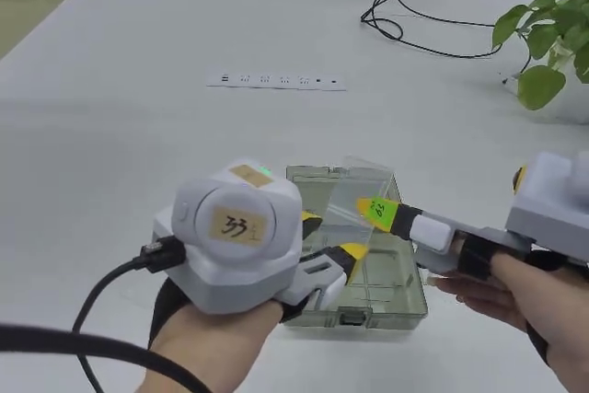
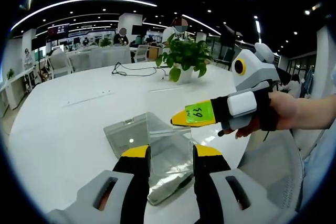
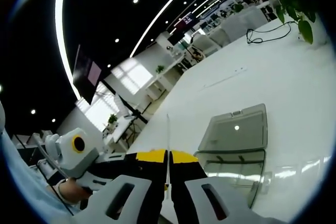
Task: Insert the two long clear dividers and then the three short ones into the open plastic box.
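My right gripper (image 3: 168, 157) is clenched on a clear divider (image 3: 168, 129), which shows edge-on at the centre of the right gripper view. My left gripper (image 2: 171, 153) is spread, jaws either side of the open plastic box (image 1: 391, 312); I cannot tell whether they touch it. In the head view the box sits lower centre on the white table (image 1: 138, 117), with the divider held over it.

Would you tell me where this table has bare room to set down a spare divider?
Bare: the stretch left of the box, and the band between it and the socket strip. Crowded: around the box, where the left gripper and right gripper meet, and far right by cable and plant.
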Motion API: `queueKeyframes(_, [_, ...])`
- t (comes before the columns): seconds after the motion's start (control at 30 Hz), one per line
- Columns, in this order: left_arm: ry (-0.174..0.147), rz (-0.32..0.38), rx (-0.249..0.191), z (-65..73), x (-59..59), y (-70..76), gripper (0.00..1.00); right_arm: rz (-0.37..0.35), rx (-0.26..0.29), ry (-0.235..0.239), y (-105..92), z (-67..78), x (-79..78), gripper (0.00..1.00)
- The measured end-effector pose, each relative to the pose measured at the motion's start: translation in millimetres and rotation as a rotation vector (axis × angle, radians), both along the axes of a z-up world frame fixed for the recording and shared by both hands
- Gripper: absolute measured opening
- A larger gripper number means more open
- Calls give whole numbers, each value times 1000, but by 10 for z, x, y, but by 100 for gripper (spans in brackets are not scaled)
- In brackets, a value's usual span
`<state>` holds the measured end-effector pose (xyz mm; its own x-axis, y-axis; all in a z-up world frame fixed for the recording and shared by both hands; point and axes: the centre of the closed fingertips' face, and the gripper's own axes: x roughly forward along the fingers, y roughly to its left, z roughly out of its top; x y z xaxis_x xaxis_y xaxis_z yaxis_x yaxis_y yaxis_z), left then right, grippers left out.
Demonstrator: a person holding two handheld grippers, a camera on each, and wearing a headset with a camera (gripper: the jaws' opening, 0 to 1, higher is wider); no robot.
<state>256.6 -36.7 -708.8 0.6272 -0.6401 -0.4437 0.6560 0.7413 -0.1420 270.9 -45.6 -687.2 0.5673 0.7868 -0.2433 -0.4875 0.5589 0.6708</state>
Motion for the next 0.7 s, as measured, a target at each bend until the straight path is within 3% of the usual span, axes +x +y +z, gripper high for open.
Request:
queueKeyframes(0.2, [-2, -3, -9, -20, -14, -10, 31, -4, -8, 24, -15, -29, -14, 2])
queueKeyframes(0.33, [-19, -23, 10, -45, -27, -17, 34, -1, -14, 34, -20, -51, -22, 2])
queueKeyframes(0.53, [-31, -51, 48, -131, -59, 20, 58, -8, -9, 51, -41, -55, -13, 2])
queueKeyframes(0.7, [-22, -63, 52, -211, -76, 67, 91, -13, -13, 64, -57, -71, -7, 2])
